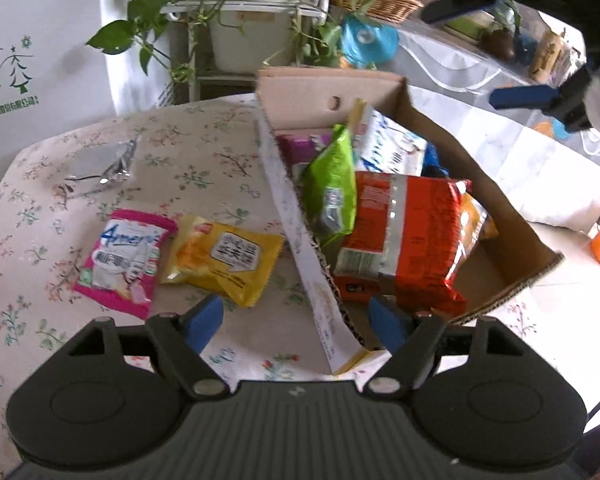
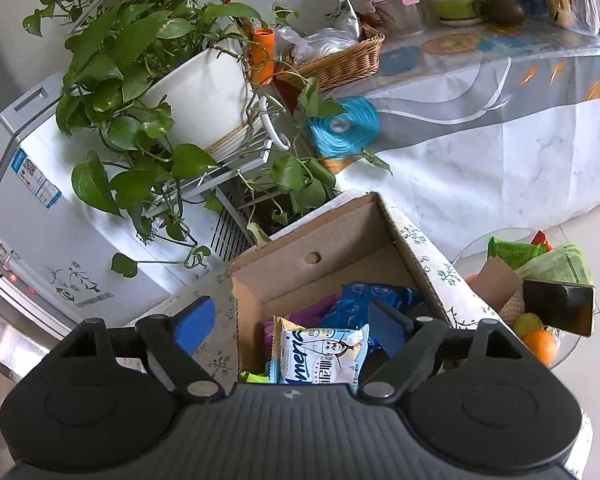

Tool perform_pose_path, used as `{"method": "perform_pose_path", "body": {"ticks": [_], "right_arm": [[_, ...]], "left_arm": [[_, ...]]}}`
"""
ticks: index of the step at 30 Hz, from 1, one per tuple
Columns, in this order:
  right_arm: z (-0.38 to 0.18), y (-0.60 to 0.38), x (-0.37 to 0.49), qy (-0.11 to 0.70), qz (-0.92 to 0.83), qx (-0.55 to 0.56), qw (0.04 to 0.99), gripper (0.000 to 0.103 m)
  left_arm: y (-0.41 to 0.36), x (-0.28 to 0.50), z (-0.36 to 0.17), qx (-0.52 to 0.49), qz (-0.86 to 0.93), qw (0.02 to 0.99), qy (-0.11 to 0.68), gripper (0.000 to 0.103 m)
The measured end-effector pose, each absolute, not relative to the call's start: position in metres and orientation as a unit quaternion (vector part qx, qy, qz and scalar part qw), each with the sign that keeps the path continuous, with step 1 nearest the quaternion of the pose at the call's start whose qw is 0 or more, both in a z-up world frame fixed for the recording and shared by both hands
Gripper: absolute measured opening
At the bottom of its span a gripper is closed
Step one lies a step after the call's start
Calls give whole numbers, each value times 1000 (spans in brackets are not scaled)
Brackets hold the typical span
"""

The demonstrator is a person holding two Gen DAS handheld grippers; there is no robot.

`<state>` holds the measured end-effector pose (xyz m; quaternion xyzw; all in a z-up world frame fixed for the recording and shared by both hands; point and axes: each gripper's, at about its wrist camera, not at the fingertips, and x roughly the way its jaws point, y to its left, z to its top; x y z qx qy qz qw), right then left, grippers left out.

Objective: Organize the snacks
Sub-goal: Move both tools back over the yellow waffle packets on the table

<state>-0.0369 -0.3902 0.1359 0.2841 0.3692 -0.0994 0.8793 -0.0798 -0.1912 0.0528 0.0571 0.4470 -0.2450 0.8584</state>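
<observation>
An open cardboard box [image 1: 440,140] stands on the flowered tablecloth [image 1: 188,148]. Inside it are a green packet [image 1: 332,184], a red packet [image 1: 404,236] and a white-and-blue packet [image 1: 392,144]. Left of the box, a pink packet [image 1: 124,260], a yellow packet [image 1: 224,256] and a silver packet [image 1: 100,164] lie on the cloth. My left gripper [image 1: 296,320] is open and holds nothing; the box's near wall runs between its fingers. My right gripper [image 2: 290,320] hangs open over the box [image 2: 340,240], above the white-and-blue packet [image 2: 320,356] and a blue packet [image 2: 368,300]. The right gripper [image 1: 496,52] also shows above the box's far side.
Behind the table stand potted plants [image 2: 140,80] on a white rack, a wicker basket [image 2: 340,60] and a long covered table [image 2: 500,132]. A white appliance [image 2: 40,184] is at the left. To the right, a glass side table [image 2: 568,348] carries fruit, packets and a phone [image 2: 560,308].
</observation>
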Motion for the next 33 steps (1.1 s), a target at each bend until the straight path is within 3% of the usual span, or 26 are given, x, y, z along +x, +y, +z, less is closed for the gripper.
{"method": "perform_pose_path", "body": {"ticks": [7,21,33], "right_arm": [[136,-387,-46,370,-96,270,884,89],[128,-334,-71,395,-64,191,897,89],[121,-295,-128,406,-44,183,894,89]], "left_arm": [[-198,-93,57,42,-277,848,450,79],[-77,-63,77,-6,-211,876,434,80],[-59,-40,83,-3,-214,892,398,81]]}}
